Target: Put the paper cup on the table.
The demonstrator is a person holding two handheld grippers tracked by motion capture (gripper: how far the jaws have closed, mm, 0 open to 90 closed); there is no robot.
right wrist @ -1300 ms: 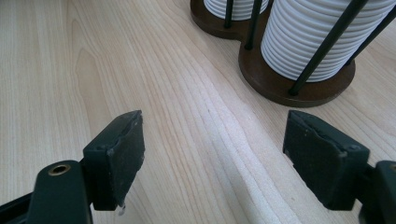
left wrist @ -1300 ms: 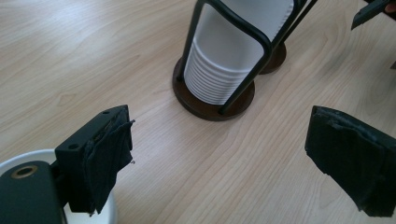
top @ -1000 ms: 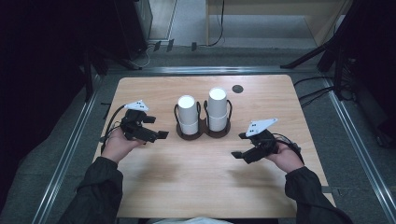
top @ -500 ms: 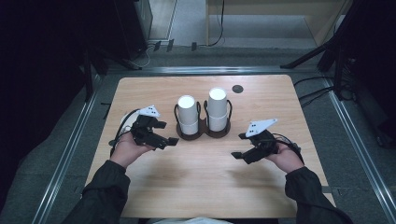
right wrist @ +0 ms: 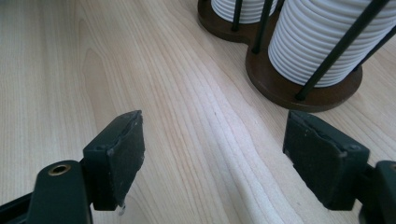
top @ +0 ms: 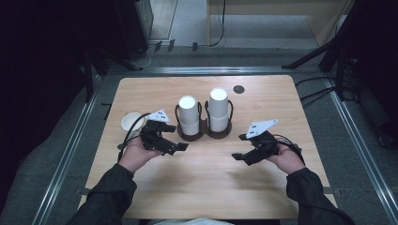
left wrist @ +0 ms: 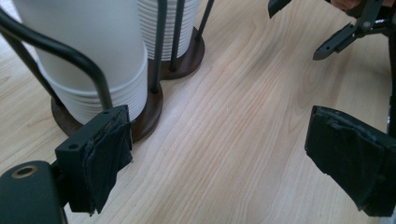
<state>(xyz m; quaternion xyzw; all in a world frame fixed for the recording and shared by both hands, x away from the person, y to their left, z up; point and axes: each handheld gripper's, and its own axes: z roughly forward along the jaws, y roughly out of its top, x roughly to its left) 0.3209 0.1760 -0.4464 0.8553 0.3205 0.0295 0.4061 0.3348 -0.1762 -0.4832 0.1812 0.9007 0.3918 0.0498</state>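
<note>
Two stacks of white paper cups, the left stack and the taller right stack, stand in a dark wire holder with a brown base at the table's middle. A single white cup stands upright at the left, just behind my left hand. My left gripper is open and empty, close to the left of the holder. In the left gripper view, the left stack is just beyond the left pad. My right gripper is open and empty, in front of and right of the holder. In the right gripper view, the right stack rises on the holder base.
A small black round disc lies near the table's far edge. Bare wooden tabletop spreads in front of the holder, between my hands. Metal rails run along both sides of the table. My right gripper shows far off in the left gripper view.
My left gripper has moved right and slightly toward me, up to the holder's left side. The single white cup now shows behind it. The right gripper has stayed still.
</note>
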